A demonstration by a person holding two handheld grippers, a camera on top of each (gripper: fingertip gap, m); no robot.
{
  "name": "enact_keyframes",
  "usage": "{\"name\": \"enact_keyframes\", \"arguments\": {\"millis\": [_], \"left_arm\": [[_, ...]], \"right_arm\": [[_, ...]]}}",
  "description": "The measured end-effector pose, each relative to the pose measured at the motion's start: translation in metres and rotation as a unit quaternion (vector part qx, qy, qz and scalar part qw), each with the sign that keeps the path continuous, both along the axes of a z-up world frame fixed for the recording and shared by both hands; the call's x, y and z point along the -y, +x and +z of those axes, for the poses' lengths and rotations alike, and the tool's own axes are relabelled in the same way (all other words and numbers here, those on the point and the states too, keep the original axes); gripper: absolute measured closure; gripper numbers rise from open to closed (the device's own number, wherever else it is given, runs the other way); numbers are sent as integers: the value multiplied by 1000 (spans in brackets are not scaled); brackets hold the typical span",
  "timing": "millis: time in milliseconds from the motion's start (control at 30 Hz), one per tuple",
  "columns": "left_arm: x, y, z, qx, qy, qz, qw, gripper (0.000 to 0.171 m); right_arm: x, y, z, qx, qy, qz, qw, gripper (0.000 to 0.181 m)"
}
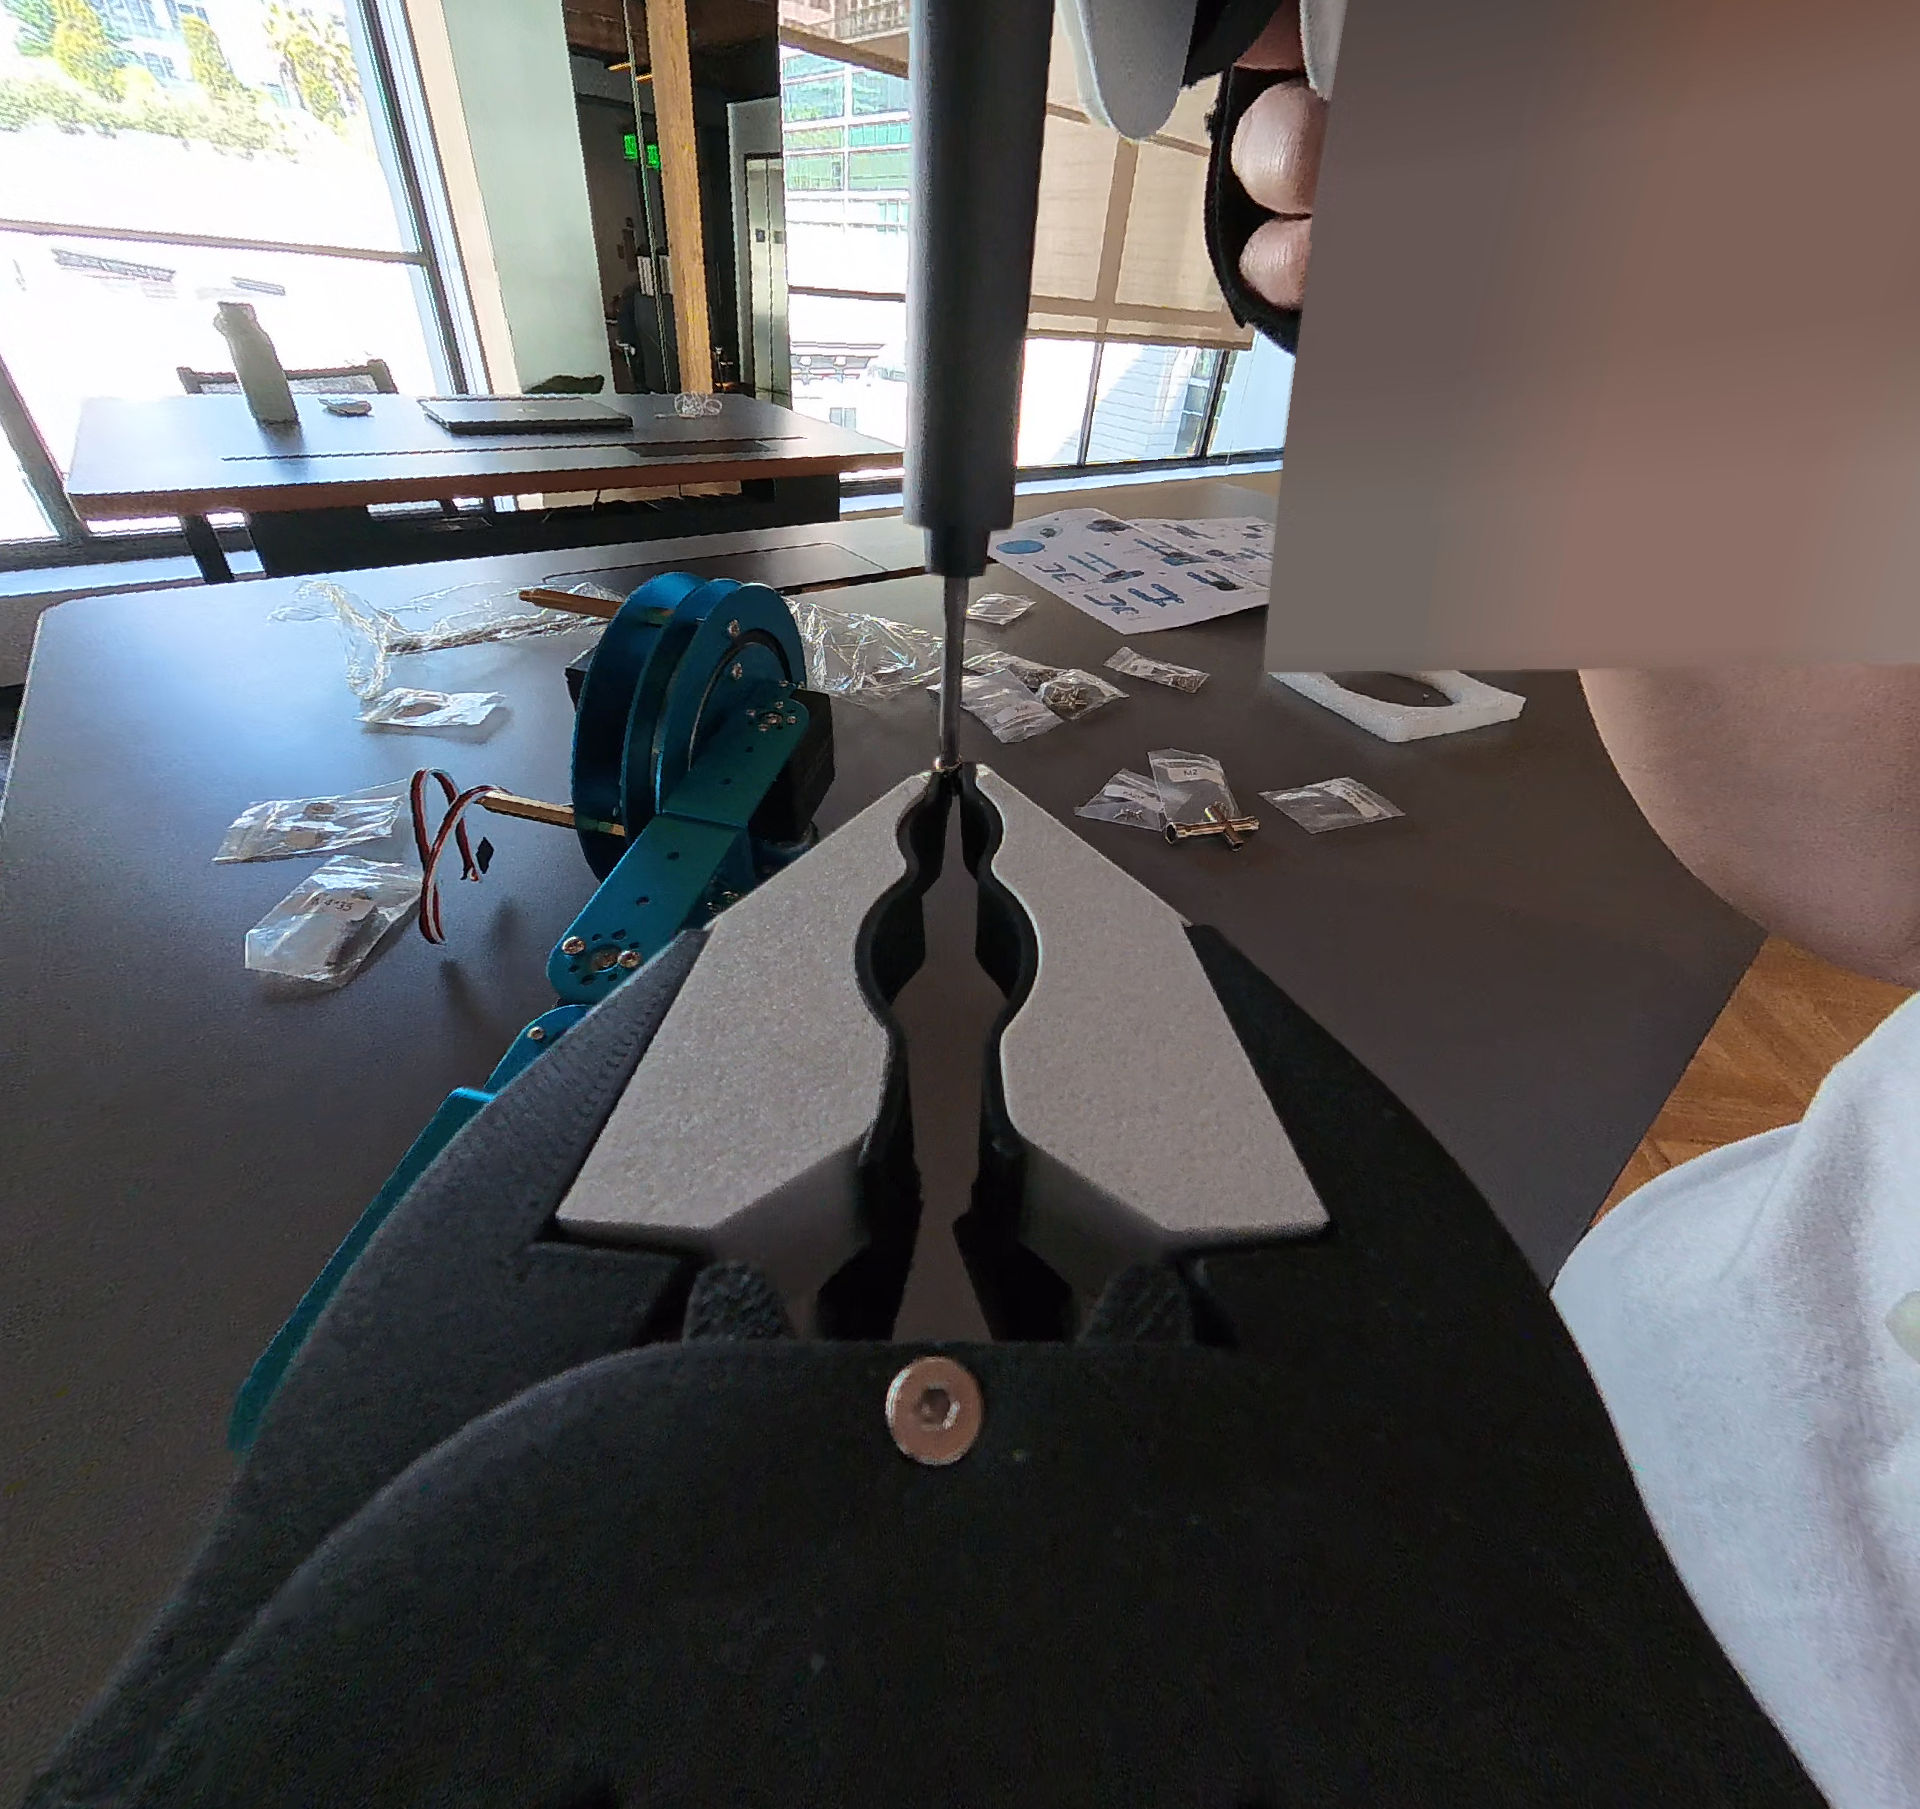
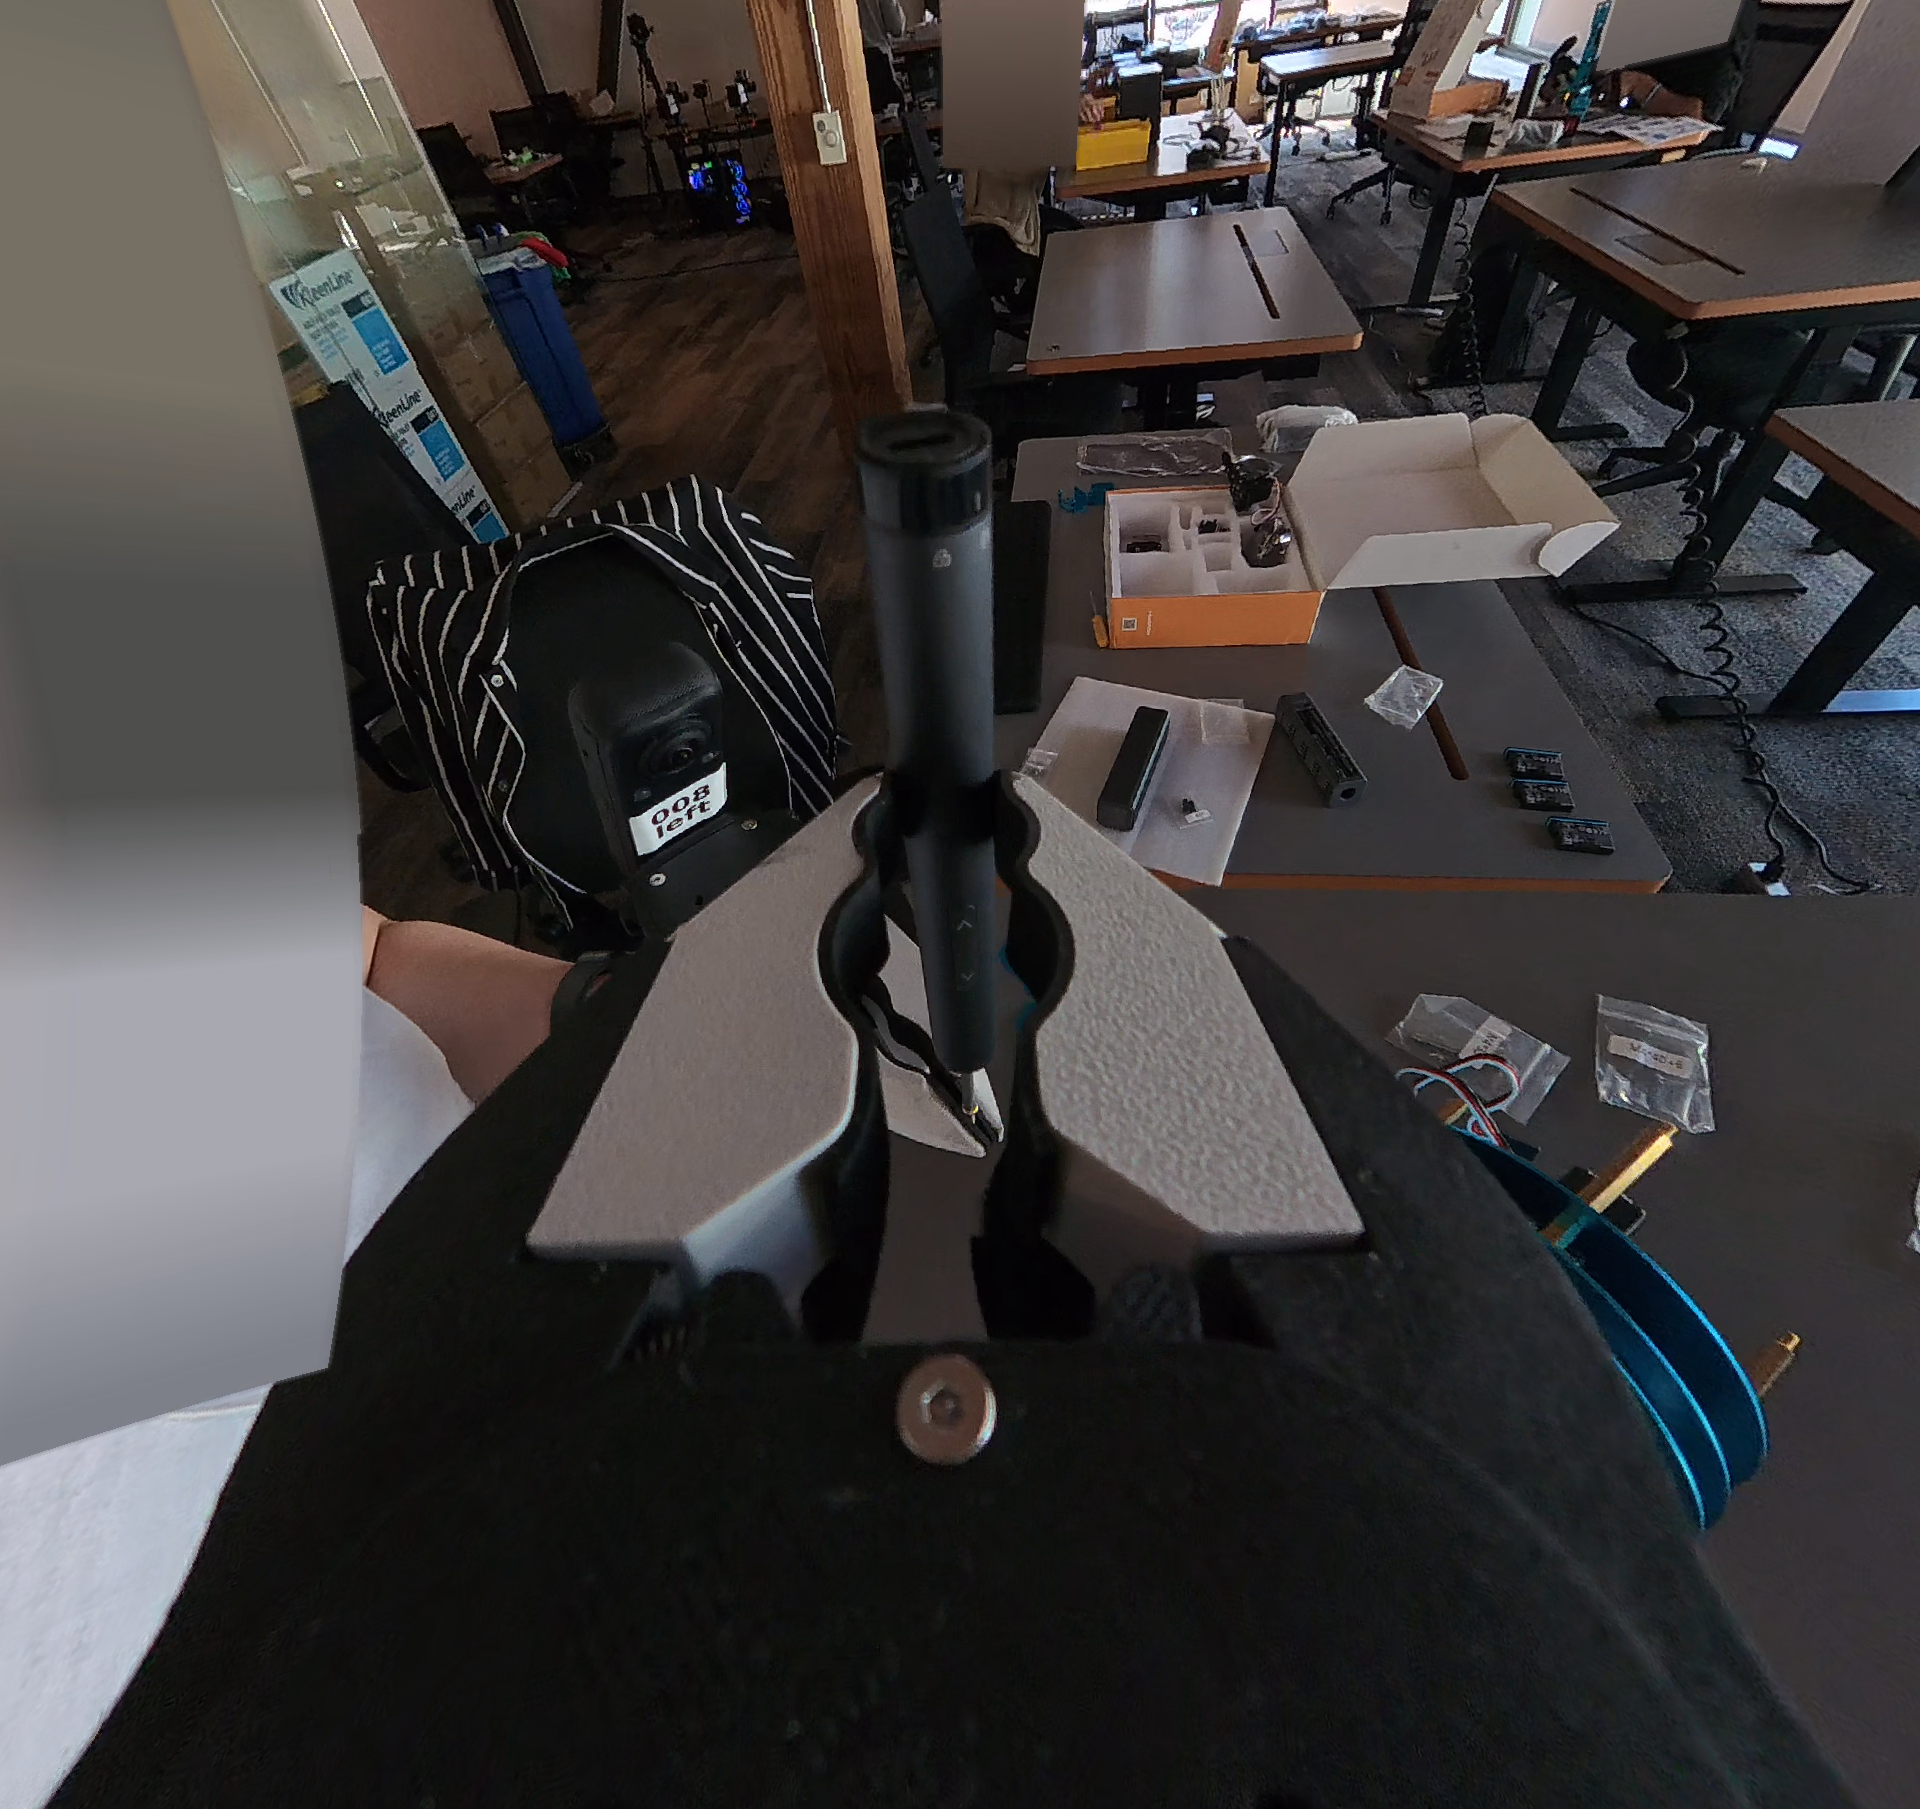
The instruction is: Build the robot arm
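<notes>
My left gripper [image 1: 950, 772] is shut, and its tips pinch a small metal screw [image 1: 948, 765] above the dark table [image 1: 1351, 980]. A dark grey electric screwdriver [image 1: 964, 201] hangs upright over it, its thin bit [image 1: 948, 679] touching the screw. My right gripper [image 2: 943, 795] is shut on the screwdriver's body [image 2: 930, 637] and holds it from above. The left gripper's fingers [image 2: 940, 1120] show under the bit in the right wrist view. A blue metal assembly [image 1: 686, 720] with round plates and brass standoffs lies left of the left gripper. It also shows in the right wrist view [image 2: 1662, 1344].
Small clear bags of parts [image 1: 322, 912] lie around, with crumpled plastic wrap [image 1: 436, 627], a printed sheet [image 1: 1132, 564], a white foam frame [image 1: 1397, 705] and a metal cross wrench [image 1: 1210, 829]. An open orange box [image 2: 1210, 564] stands on the adjoining table. Red, white and black wires [image 1: 447, 824] trail from the assembly. The left gripper's tips are roughly 12 cm from the right gripper's.
</notes>
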State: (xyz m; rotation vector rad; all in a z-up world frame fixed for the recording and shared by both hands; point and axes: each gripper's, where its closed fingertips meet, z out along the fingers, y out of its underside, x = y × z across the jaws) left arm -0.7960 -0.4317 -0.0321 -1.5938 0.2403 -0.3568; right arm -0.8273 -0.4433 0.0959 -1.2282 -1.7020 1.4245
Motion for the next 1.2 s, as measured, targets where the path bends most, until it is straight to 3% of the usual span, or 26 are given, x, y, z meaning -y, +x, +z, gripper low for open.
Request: {"name": "enact_keyframes", "arguments": {"millis": [467,900,967,1100,1200], "left_arm": [[2,13,-9,-1,-24,-43,999,170],[5,-3,-11,1,-33,-23,999,141],[10,-22,4,-11,-14,-4,1000,139],[12,-51,61,-2,20,-24,1000,128],[-2,-60,72,-45,-6,-53,998,127]], "right_arm": [[2,1,-12,34,-3,29,999,165],[-1,-5,-17,24,-3,30,999,165],[-2,-11,-16,16,6,36,999,165],[-5,-30,-18,9,32,36,999,165],[-11,-44,-22,1,60,25,998,165]]}}
